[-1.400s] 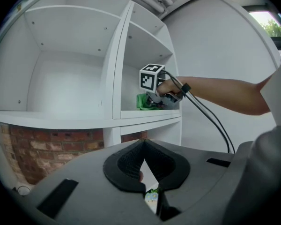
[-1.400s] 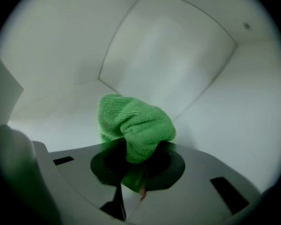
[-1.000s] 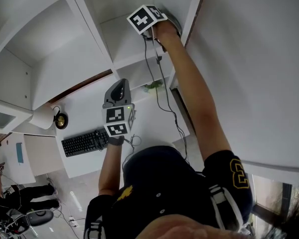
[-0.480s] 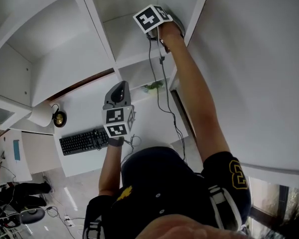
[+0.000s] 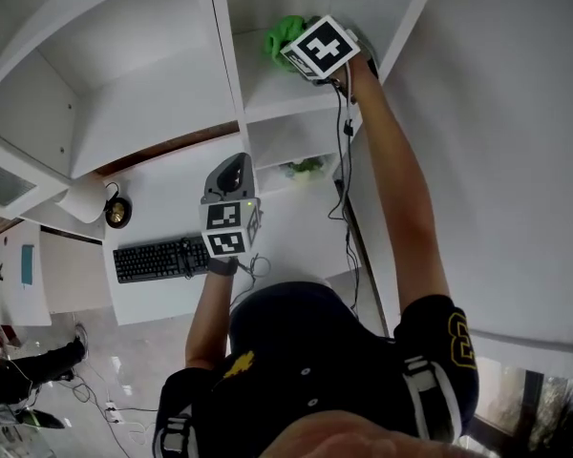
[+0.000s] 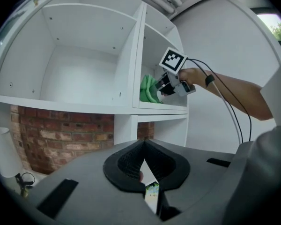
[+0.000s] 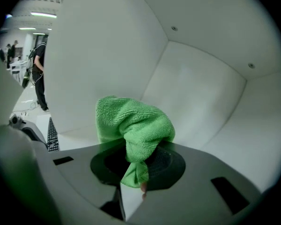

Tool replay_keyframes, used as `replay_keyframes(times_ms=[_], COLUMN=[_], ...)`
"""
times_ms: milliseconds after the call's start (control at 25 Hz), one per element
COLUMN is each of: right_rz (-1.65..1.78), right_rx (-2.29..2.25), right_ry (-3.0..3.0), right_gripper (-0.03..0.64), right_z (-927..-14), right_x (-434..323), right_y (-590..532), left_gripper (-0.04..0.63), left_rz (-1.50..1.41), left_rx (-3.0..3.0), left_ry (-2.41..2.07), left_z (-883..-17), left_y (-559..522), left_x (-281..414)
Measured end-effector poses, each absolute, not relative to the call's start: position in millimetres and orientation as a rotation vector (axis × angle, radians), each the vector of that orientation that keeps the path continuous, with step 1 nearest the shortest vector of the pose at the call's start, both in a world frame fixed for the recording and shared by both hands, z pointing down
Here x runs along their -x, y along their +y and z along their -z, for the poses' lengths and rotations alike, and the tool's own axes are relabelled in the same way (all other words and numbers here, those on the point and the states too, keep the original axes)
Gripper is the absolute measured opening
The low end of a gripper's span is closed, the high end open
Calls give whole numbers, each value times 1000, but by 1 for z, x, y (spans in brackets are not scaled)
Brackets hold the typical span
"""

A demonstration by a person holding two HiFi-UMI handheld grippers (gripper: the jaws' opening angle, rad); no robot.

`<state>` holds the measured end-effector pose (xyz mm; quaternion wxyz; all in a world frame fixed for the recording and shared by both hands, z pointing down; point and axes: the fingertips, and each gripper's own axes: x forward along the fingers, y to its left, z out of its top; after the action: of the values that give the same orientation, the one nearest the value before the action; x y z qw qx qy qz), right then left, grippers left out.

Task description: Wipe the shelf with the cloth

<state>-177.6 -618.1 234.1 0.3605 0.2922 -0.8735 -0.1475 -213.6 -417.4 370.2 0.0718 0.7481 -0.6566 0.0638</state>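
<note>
Cloth [image 7: 133,125] is green, bunched into a wad, and sits in the upper right compartment of the shelf [image 5: 288,100], close to the divider on its left. From the left gripper view its lower edge looks to be resting on the shelf board; I can't confirm contact from the right gripper view.

Right gripper [image 7: 136,172] has it: fingers [image 7: 168,165] are clenched on a narrow twisted tail of the cloth, and most of the wad sticks out in front of them.

Risks from here:
- The grip is on the tail only. Drag against the board could pull the cloth out of the fingers.
- The wad is balled up, so the contact patch is small. I'd expect streaky coverage, with corners missed.
- The cloth is right at the divider. A sideways stroke that way puts the gripper body into the wall.
- The cable [image 5: 344,151] hangs from the right gripper past the shelf edge, so it could snag on a pull-back stroke.
- The reach is long, so down-pressure is probably weak and the cloth may skim the board.

Pose: the right arm is raised and nearly straight, reaching up and into the compartment, with the marker cube facing the head camera. The left arm is bent and holds the left gripper [image 6: 143,172] low in front of the chest, above the tabletop [image 5: 286,232] and near the keyboard [image 5: 160,259]. It points at the shelf and is well apart from it. Its fingers [image 6: 126,165] are closed together on nothing, so it is idle.
</note>
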Motion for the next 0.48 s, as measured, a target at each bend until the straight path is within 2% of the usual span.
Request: replay_keyframes(times_ms=[240, 480], right_rz=[480, 540], right_rx=[-421, -344], right_ry=[-2246, -2226], right_gripper=[61, 61], right_z=[-250, -284], right_x=[220, 250], right_y=[-562, -543], left_gripper=[18, 18], left_rz=[-192, -196], left_rx=[-2244, -2232], left_ry=[-1965, -1968], left_z=[-375, -382], left_y=[-415, -412], left_x=[213, 220])
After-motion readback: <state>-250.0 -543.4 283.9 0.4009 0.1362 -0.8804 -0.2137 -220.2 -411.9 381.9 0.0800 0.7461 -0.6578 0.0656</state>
